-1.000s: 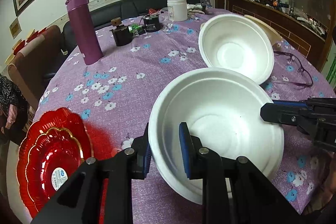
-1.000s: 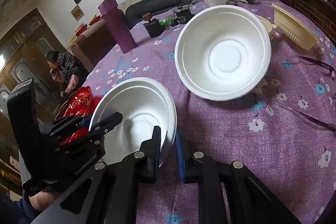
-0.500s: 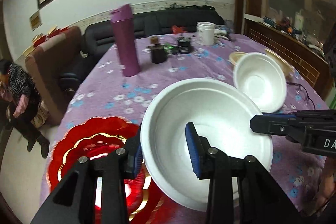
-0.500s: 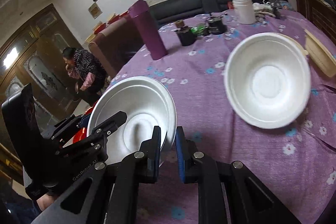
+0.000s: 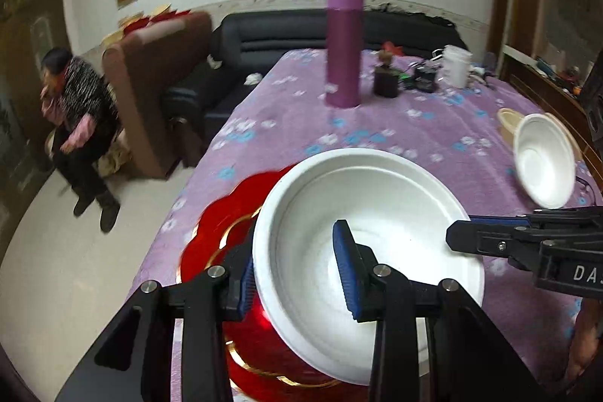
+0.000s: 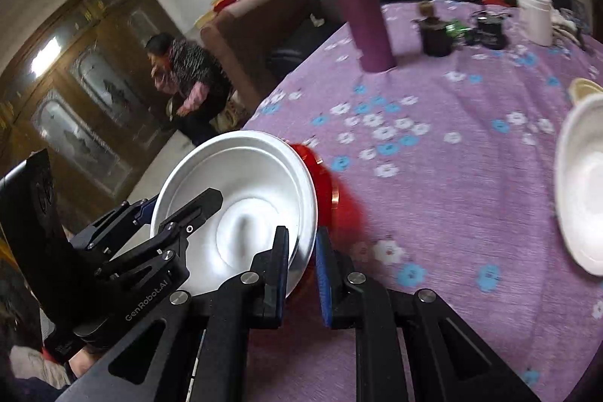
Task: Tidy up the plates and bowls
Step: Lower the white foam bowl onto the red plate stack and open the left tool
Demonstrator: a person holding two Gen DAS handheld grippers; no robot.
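Pinching opposite rims of the light, flimsy white bowl [image 5: 377, 213], the left tool [image 5: 297, 274] and right tool [image 6: 301, 266] both grasp it above the red plates [image 5: 222, 225].

Both wrist cameras look steeply down along their fingers, close above the desk's [image 5: 395, 123] near-left edge, sharing the white bowl [image 5: 361, 210] there.

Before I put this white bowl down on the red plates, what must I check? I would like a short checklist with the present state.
1. Right gripper shut on the white bowl rim: ok.
2. Left gripper jaws pressing the rim: cannot tell; they straddle it widely.
3. Bowl over the red plates: ok, it overlaps them in both views.
4. Plates free of other things: cannot tell, the bowl hides their middle.
5. Second white bowl out of the way: ok.
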